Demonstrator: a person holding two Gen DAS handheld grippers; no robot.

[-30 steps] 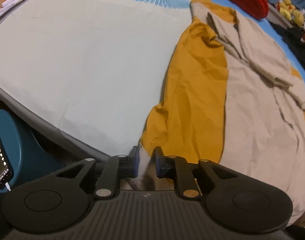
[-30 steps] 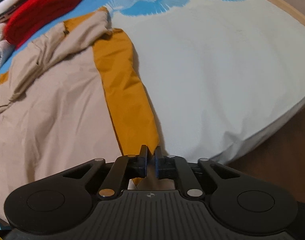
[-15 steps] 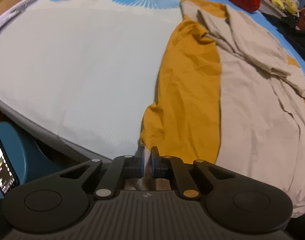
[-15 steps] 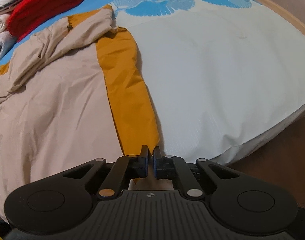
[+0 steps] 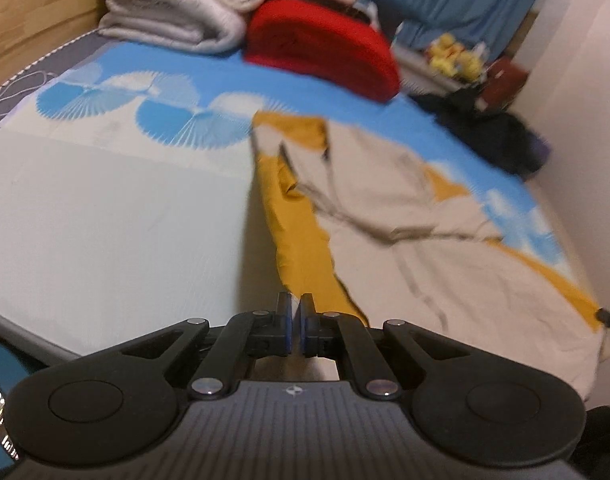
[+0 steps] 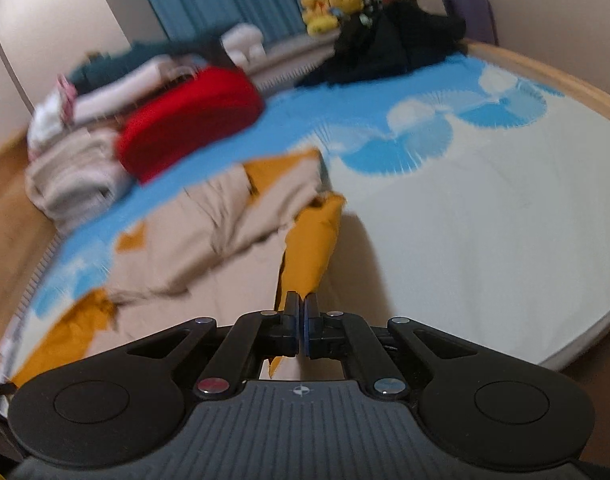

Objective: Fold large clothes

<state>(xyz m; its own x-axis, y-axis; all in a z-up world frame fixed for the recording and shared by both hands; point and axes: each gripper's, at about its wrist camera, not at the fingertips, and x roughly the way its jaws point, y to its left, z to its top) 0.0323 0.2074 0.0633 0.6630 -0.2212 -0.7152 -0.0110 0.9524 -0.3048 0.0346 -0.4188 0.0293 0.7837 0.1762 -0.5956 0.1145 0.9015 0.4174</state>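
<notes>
Garment [image 5: 405, 240]: large, beige with mustard-yellow side panels, lay spread on the bed [image 5: 105, 220], hem end nearest the cameras, sleeves gathered across the middle.

Left tongs [image 5: 294, 314]: clenched on the near hem corner, mustard cloth rising to the pads.

Right tongs [image 6: 302, 316]: clenched on the opposite hem corner, yellow panel draped up from the bed.

Step in hand, by judgement: raising the hem to fold it toward the collar. Advised: keep both corners level and evenly apart, hold the edge taut, carry it straight over the sleeves, let go only once it lies flat.

Surroundings: red cushion [image 5: 325, 48], folded white blankets [image 5: 177, 8], yellow plush toys [image 6: 329, 6].
</notes>
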